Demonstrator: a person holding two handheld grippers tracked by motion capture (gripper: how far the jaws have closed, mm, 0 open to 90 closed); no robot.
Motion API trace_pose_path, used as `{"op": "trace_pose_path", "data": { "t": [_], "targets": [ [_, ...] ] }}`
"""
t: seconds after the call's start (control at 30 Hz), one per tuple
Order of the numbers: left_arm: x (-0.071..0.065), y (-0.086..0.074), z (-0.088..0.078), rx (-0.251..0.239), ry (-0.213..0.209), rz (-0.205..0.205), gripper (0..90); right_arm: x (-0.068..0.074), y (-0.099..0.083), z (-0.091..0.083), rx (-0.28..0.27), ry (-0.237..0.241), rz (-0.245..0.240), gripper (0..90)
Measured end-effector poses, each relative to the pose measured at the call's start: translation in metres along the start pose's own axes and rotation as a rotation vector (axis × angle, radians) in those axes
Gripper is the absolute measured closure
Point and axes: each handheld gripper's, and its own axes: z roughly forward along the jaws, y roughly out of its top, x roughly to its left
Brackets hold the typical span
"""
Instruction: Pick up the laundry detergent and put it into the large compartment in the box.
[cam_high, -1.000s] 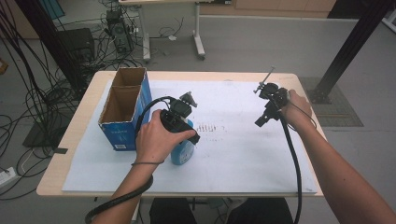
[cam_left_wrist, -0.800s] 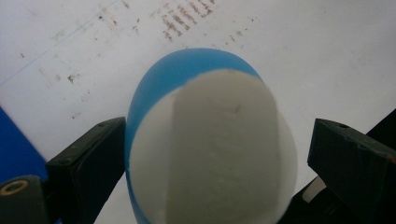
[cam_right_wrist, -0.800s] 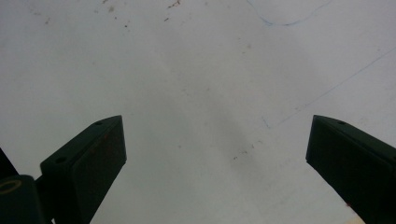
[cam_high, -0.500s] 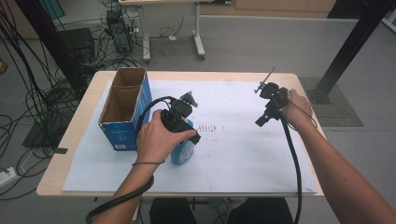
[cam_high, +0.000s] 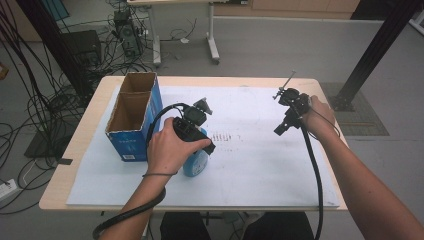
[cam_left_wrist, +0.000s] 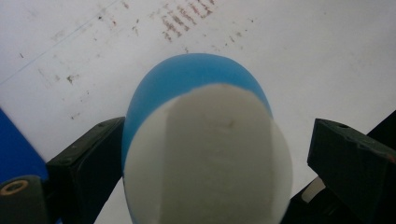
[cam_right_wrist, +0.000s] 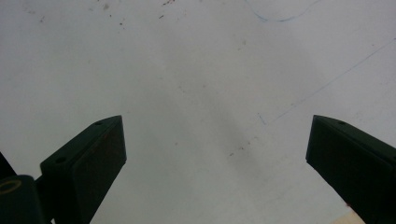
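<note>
A person at a wooden table (cam_high: 70, 165) covered by a white sheet (cam_high: 260, 165) lowers the left gripper (cam_high: 199, 142) over a blue-and-white egg-shaped object (cam_high: 195, 165), which stands on the sheet just beside an open blue cardboard box (cam_high: 131, 131) with two compartments. In the left gripper view the object (cam_left_wrist: 205, 149) sits squarely between the jaws, which stand spread on either side of it: the left one looks close against its flank, the right one clearly off it, so the grip does not appear closed yet. The placement suggests a grasp being lined up, with the box close by as a likely destination. The right gripper (cam_high: 281, 129) is held well apart over the sheet's far right, its jaws wide and holding nothing, seemingly parked out of the way so the left hand (cam_high: 167, 150) can work unhindered. Faint brown marks (cam_high: 227, 137) dot the sheet beyond the object.
</note>
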Motion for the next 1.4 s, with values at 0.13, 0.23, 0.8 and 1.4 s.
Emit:
{"op": "trace_pose_path", "data": {
  "t": [0.13,0.23,0.8,1.4],
  "targets": [
    [0.0000,-0.0002,-0.0007,-0.002,0.002,-0.001,6.2,0.0003,0.0001,-0.0005,-0.003,-0.001,-0.003,4.7],
    [-0.0003,-0.0003,-0.0008,-0.001,0.001,-0.001,6.3,0.0008,0.0003,0.0001,0.001,-0.001,-0.003,4.7],
    [-0.0009,-0.0001,-0.0011,0.000,0.002,-0.002,6.4,0.0023,0.0001,-0.0019,0.002,-0.010,-0.009,4.6],
    [0.0025,-0.0033,-0.0013,0.013,0.018,-0.008,13.6,0.0034,0.0004,-0.0031,0.002,-0.017,-0.011,4.6]
  ]
}}
